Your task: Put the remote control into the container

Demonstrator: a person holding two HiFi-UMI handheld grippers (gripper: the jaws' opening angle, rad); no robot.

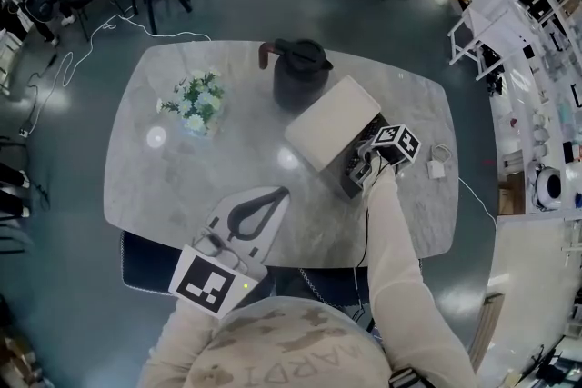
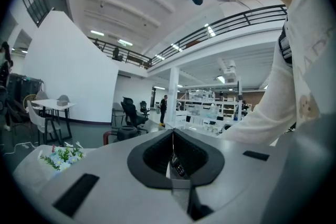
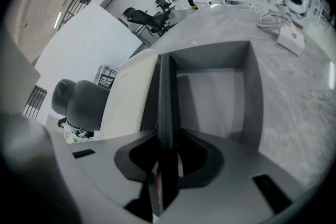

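Far to the left of the left fingers (image 2: 153,155), a posy of white flowers (image 1: 195,103) on the pale marble desk (image 1: 164,173). Low over the near desk edge, the left gripper (image 1: 284,193), clenched tip to tip and empty. Ahead of those fingertips and off to the right, a black kettle (image 1: 298,73), upright, just behind a grey container (image 3: 253,97). Over the part of the box left of the right fingers (image 3: 135,160), a cream lid (image 3: 128,97). Clamped edge-on in the right gripper (image 3: 167,134): the remote control (image 3: 166,89), a thin dark slab grasped between both fingers and reaching forward from them into the container's open cavity. Far end about level with the back wall; contact with the box floor impossible to tell. To the right of the right fingers, well apart from the box, a small white charger (image 1: 436,168) with its looped cable on the desk.
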